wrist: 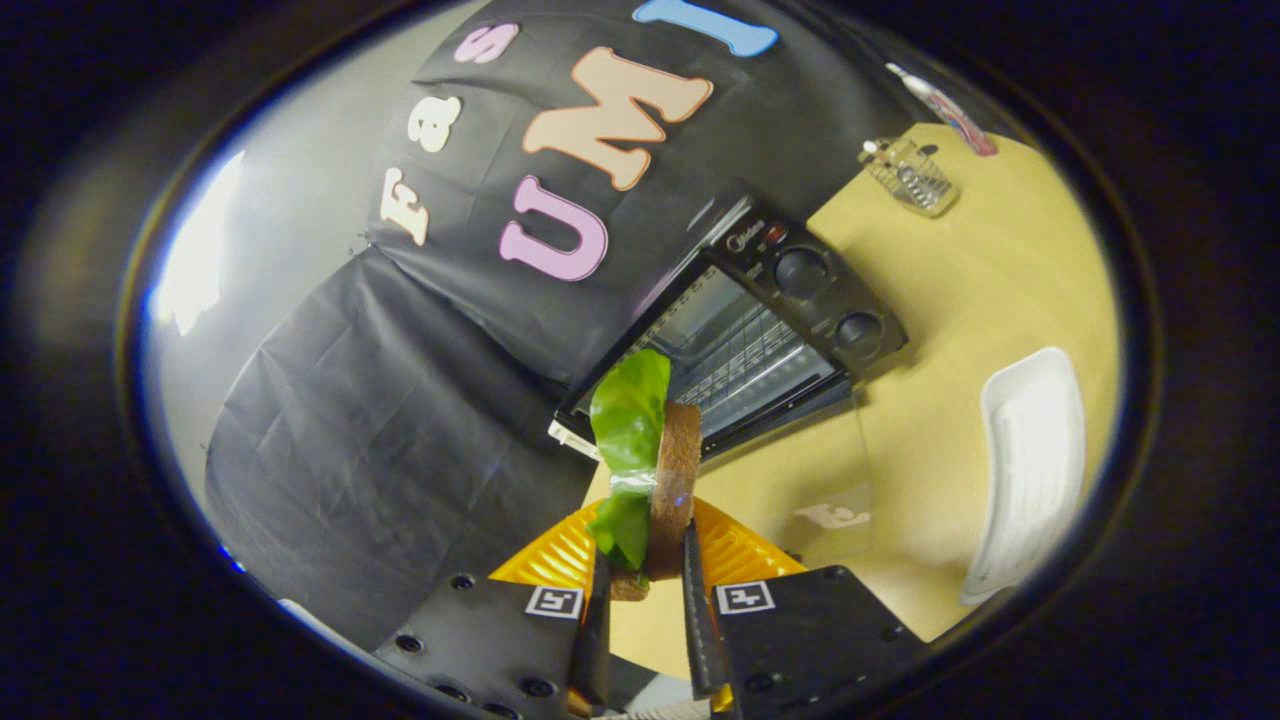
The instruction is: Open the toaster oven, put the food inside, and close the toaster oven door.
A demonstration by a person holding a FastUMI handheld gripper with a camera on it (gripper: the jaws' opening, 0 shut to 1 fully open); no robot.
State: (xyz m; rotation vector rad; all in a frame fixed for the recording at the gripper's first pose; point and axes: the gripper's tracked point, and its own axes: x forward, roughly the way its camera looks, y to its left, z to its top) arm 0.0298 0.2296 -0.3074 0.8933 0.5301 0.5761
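The gripper (645,590) has its jaws clamped on the sandwich (662,470), a brown bread slice with a green lettuce leaf against it, held on edge and lifted clear of the worktop (960,300). Just beyond it stands the toaster oven (740,330), door down and the wire rack showing inside. The view is strongly tilted, so the sandwich probably approaches the mouth at a slant; a corner could catch the frame or the lowered door and twist in the grip. The lettuce sits loose on one face and may slide out or snag on the rack wires. Letting go too early would likely drop the food on the door rather than the rack. A white tray (1030,470) and a small wire basket (910,175) lie well apart.
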